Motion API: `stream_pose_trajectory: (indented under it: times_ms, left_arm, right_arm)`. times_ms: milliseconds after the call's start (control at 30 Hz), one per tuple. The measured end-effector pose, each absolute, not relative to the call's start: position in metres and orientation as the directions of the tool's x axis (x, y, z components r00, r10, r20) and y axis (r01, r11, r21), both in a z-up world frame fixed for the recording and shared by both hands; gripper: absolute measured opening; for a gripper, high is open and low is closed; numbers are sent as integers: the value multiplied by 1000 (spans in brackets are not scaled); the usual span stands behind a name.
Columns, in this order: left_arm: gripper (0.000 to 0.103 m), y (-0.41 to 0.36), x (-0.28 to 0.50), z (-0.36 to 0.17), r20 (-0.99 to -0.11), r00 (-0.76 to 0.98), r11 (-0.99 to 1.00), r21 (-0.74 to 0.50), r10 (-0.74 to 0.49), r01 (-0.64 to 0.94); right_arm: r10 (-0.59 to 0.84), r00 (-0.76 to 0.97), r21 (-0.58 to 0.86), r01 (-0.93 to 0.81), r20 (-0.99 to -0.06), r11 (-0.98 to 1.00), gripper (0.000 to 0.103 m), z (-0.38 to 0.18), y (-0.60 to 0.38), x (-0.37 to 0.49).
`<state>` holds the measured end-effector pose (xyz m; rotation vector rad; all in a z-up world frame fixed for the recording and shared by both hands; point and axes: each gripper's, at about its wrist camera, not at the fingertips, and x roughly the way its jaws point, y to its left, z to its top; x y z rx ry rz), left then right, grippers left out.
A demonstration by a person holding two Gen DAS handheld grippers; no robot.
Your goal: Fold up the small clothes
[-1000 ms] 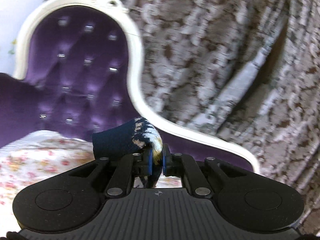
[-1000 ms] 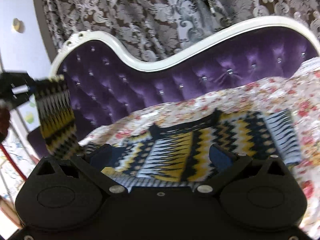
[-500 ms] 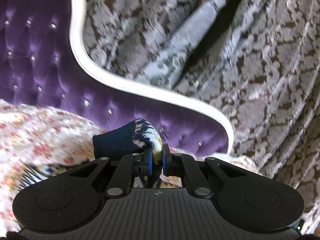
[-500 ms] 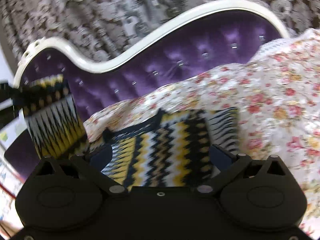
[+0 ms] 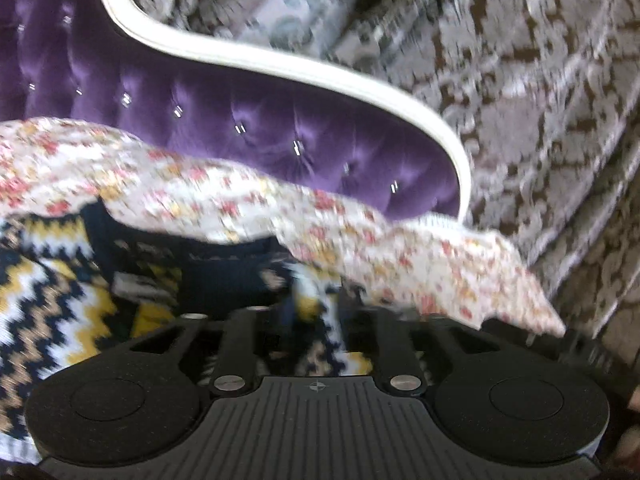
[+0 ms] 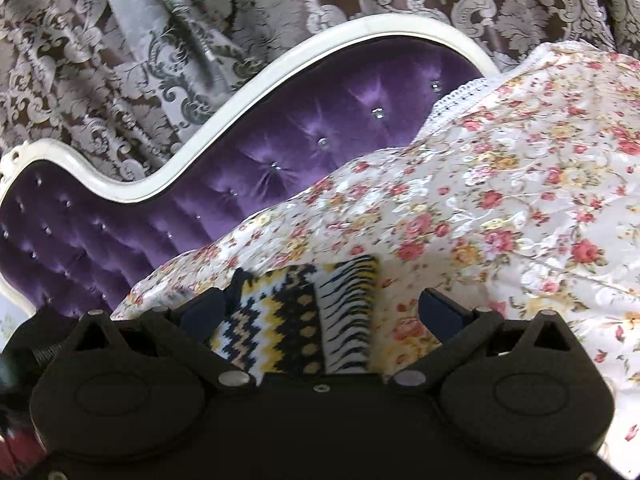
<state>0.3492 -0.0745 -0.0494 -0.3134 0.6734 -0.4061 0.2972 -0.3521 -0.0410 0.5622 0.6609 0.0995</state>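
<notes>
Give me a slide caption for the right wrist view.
Open right gripper hovers over zigzag knit sweater on floral bedspread.

Ahead of me a floral bedspread (image 6: 500, 208) fills the view from three to five o'clock. A purple tufted headboard (image 6: 280, 140) with a white frame (image 6: 240, 92) runs toward nine o'clock. At twelve hangs a grey damask curtain (image 6: 120, 40).
</notes>
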Motion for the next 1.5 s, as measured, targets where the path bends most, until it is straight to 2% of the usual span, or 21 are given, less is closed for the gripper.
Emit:
stream_pose_trajectory:
  times_ms: [33,67,133,233,367,533,767,933,1233,1367,1500]
  left_arm:
    - [59,-78,348,-53,-543,698,875,-400,-466,273]
    - [65,-82,346,-57,-548,684,870,-397,-481,293]
    - [86,-90,344,-61,-566,654,862,-384,-502,330]
    - [103,-104,337,-66,-599,624,864,-319,-502,389]
    - [102,-116,321,-67,-591,633,852,-207,-500,481]
    - [102,-132,306,-77,-627,582,797,-105,-518,595]
    - [103,-137,299,-90,-646,515,741,-119,-563,660]
    - [102,-117,300,-79,-596,499,731,-235,-629,641]
    - [102,-103,263,-54,-548,418,586,-170,-724,792]
    - [103,-75,255,-47,-519,514,667,-156,-683,728]
    - [103,-35,269,-43,-511,666,820,-152,-543,552]
  right_arm:
    - [254,793,521,92,-554,848,103,-41,-353,298]
    - [246,795,516,97,-555,851,103,-40,-354,298]
    - [225,801,502,107,-555,858,103,-40,-355,297]
    - [200,807,485,120,-556,866,103,-40,-357,298]
    - [184,810,484,137,-557,864,103,-41,-361,298]
    - [167,815,491,159,-555,856,103,-42,-368,297]
    - [149,815,489,180,-559,854,103,-43,-374,298]
    - [147,812,479,178,-565,860,103,-44,-372,300]
    - [157,807,457,151,-569,877,103,-45,-366,301]
    - [217,796,450,77,-565,890,103,-43,-360,302]
    - [274,796,431,-18,-539,902,103,-38,-343,301]
